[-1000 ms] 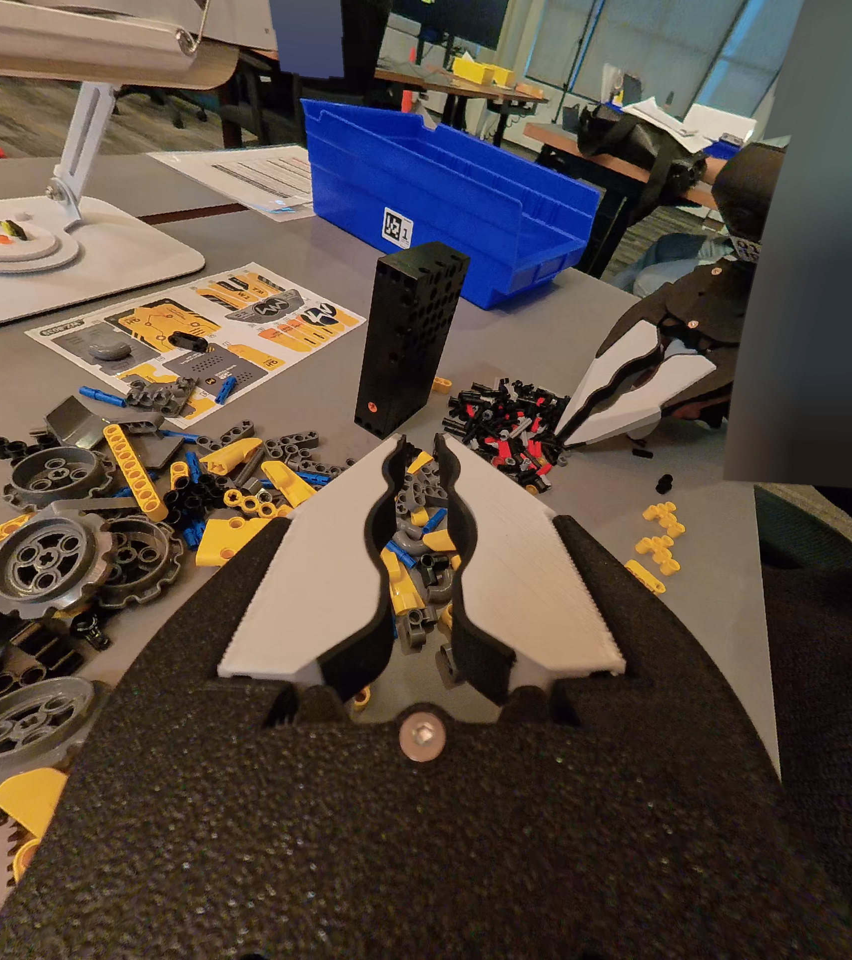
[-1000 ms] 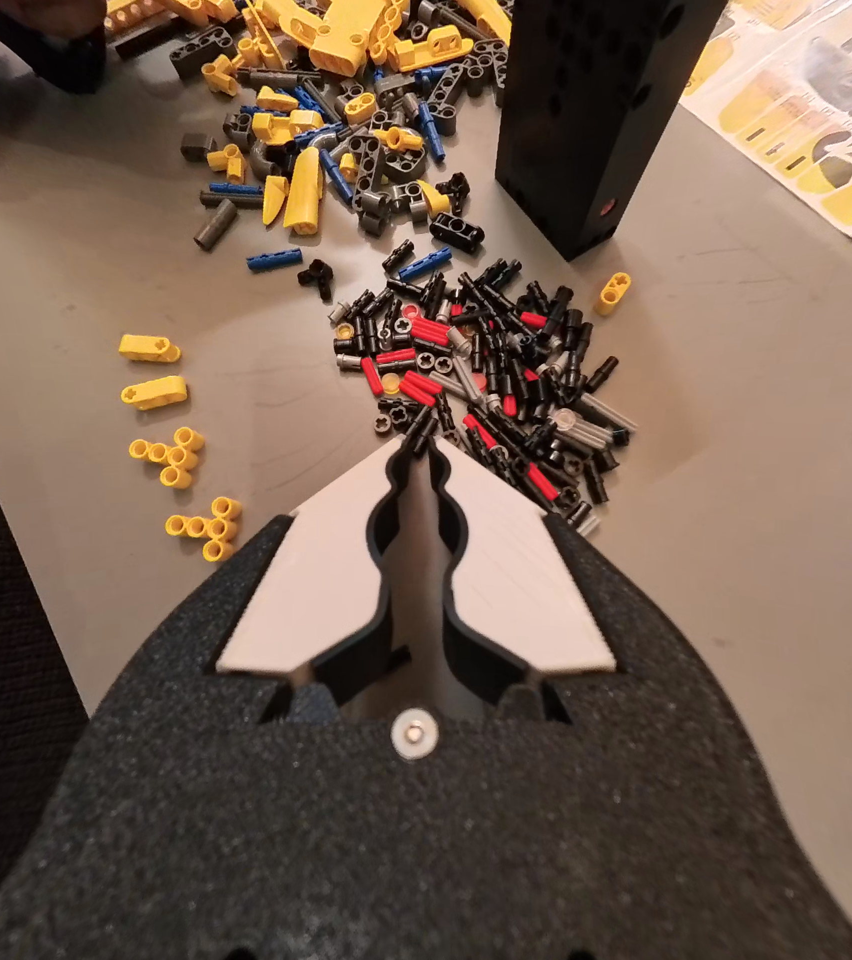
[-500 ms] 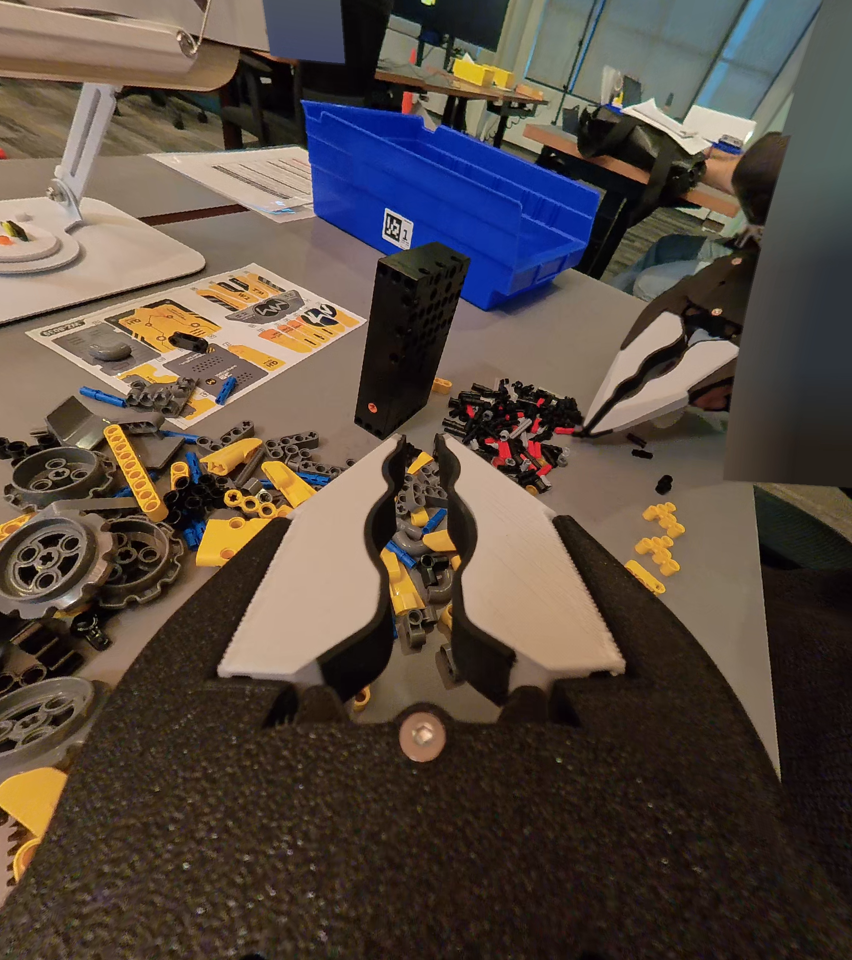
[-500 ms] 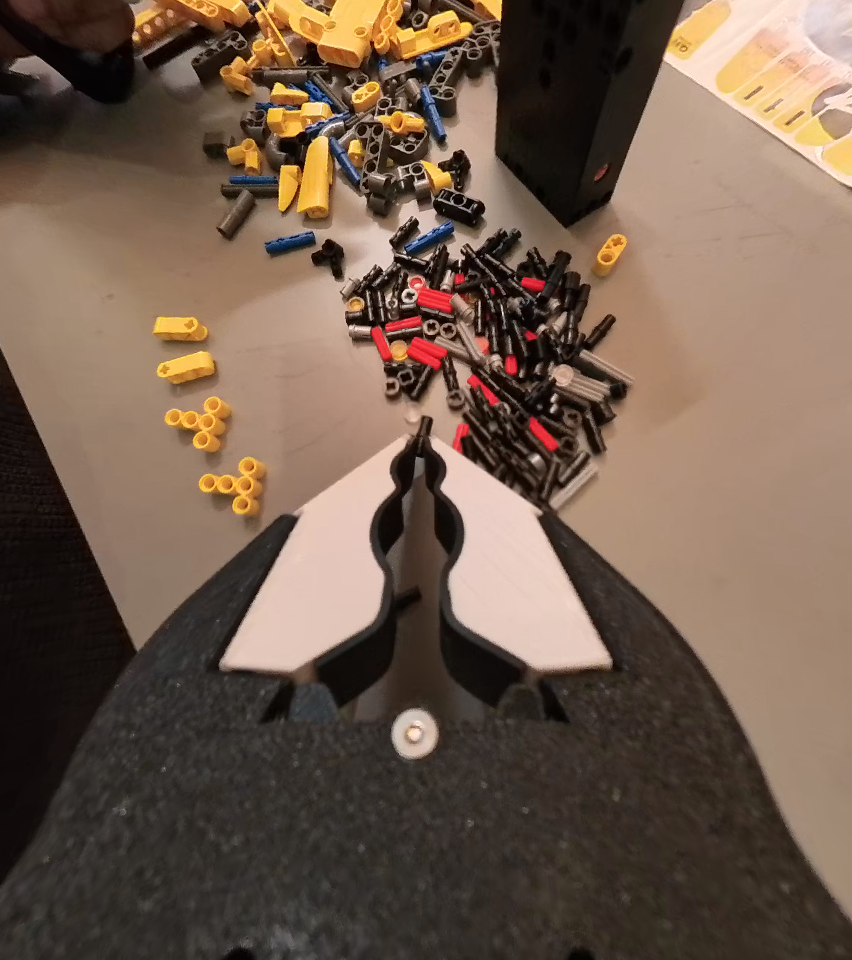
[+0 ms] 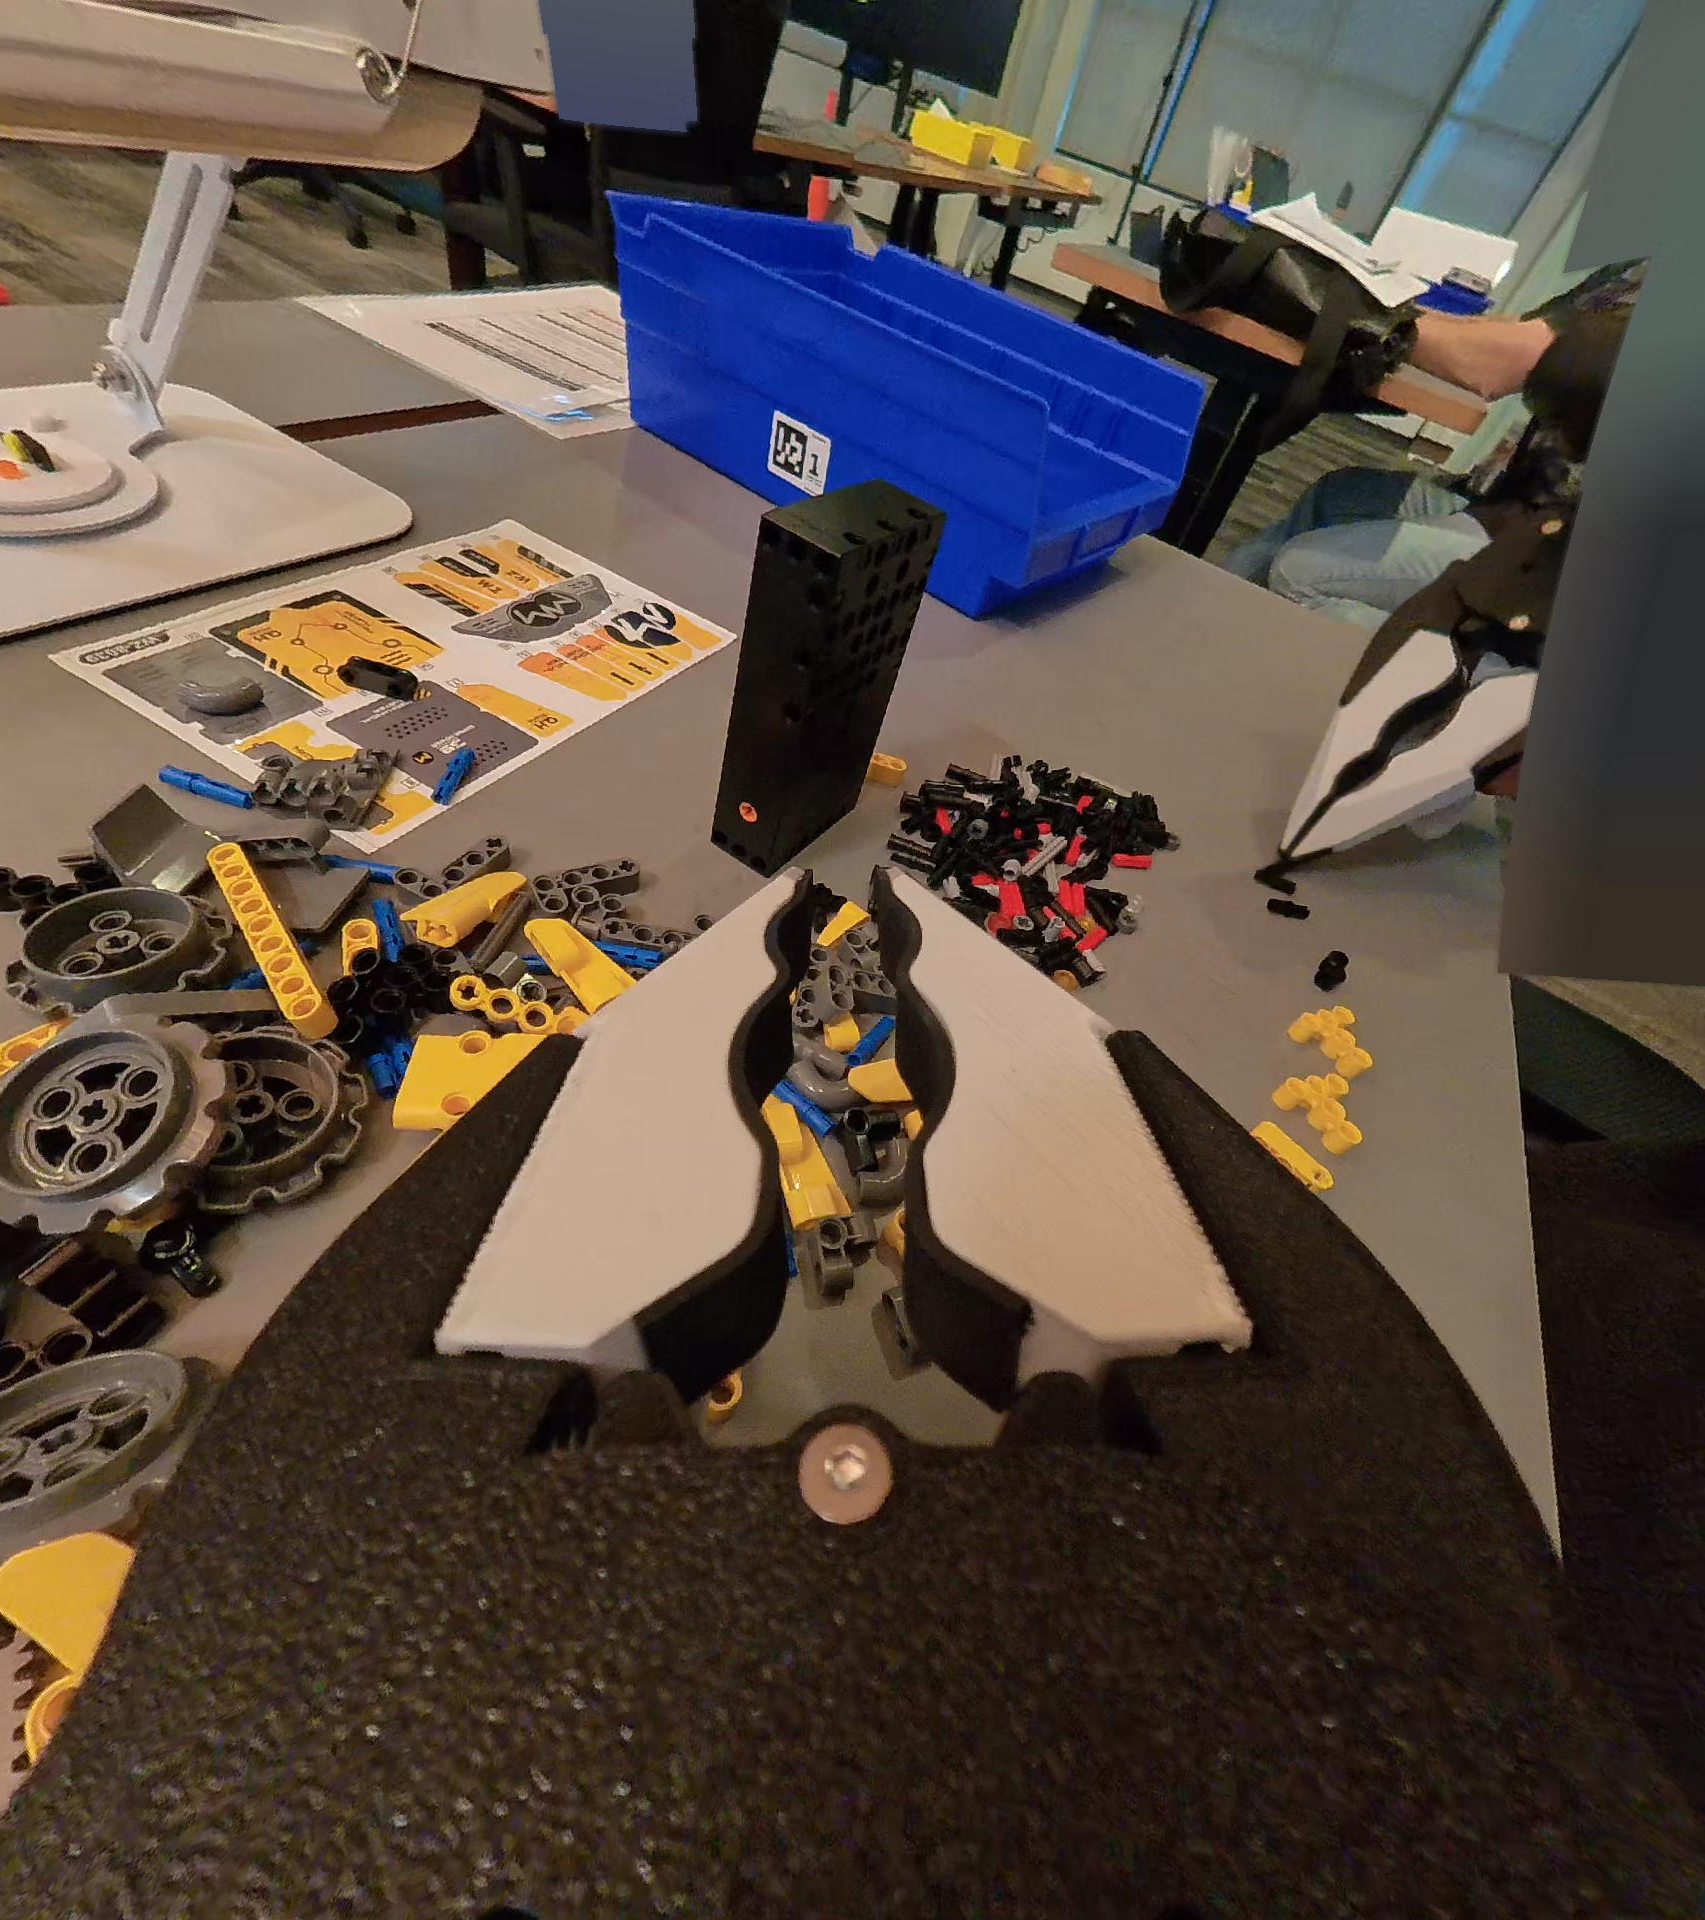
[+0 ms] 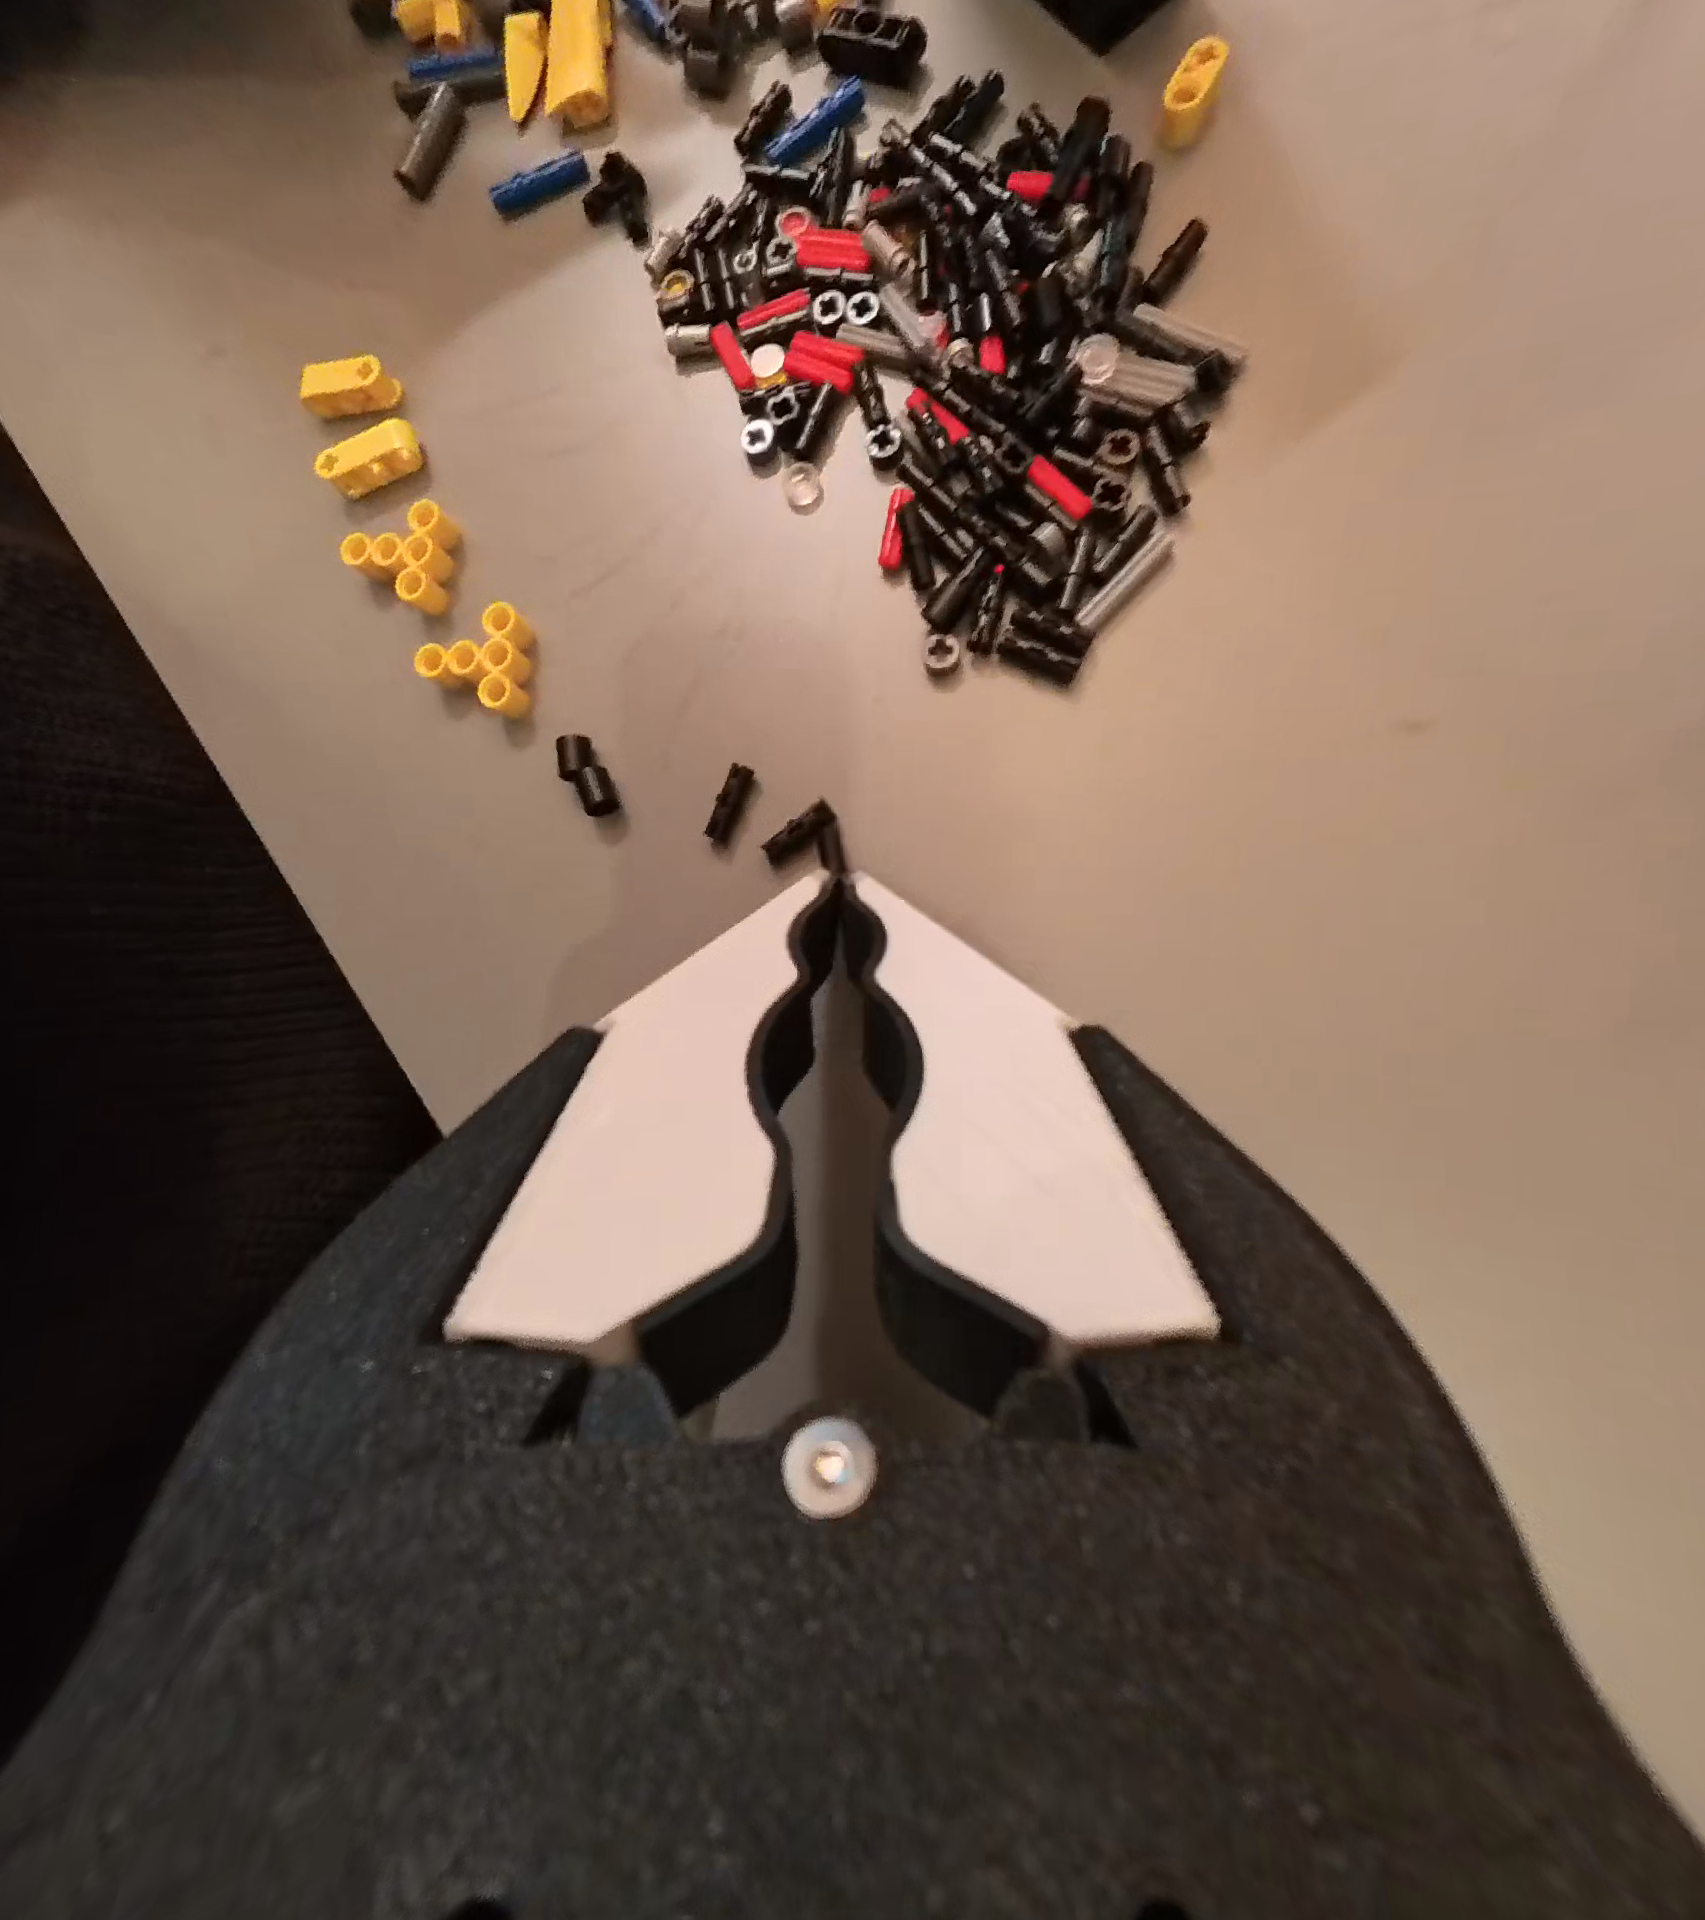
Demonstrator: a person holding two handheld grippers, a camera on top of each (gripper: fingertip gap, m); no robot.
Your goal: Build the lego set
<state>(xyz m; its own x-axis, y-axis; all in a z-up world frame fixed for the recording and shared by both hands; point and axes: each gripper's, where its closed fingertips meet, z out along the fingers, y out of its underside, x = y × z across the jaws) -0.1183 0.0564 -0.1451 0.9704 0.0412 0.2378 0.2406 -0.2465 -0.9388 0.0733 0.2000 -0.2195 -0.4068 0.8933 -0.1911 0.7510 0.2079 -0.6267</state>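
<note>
My right gripper [image 6: 837,878] is shut, with a small black pin [image 6: 798,831] sticking out of its tips, low over the grey table [image 6: 1450,831]. Two more loose black pins [image 6: 586,774] lie just left of it. The pile of black, red and grey pins [image 6: 952,395] lies farther ahead. In the left wrist view the right gripper [image 5: 1284,860] touches down right of that pile [image 5: 1024,862]. My left gripper [image 5: 843,883] is slightly open and empty, hovering over a heap of yellow, grey and blue parts [image 5: 827,1122].
An upright black perforated block [image 5: 827,675] stands behind the heaps, with a blue bin [image 5: 879,384] beyond it. A sticker sheet [image 5: 391,665] and grey wheels [image 5: 100,1122] lie to the left. Yellow connectors [image 6: 406,551] sit near the table edge [image 6: 204,675]. Spacing between my two grippers at the tips: around 25 cm. Measured from the fingertips, the upright black perforated block [image 5: 827,675] is 9 cm or so from the left gripper and 20 cm from the right.
My right gripper closed on a black pin at the pile's edge and drew back toward the table's near edge, beside two loose pins. The left gripper has not moved.
</note>
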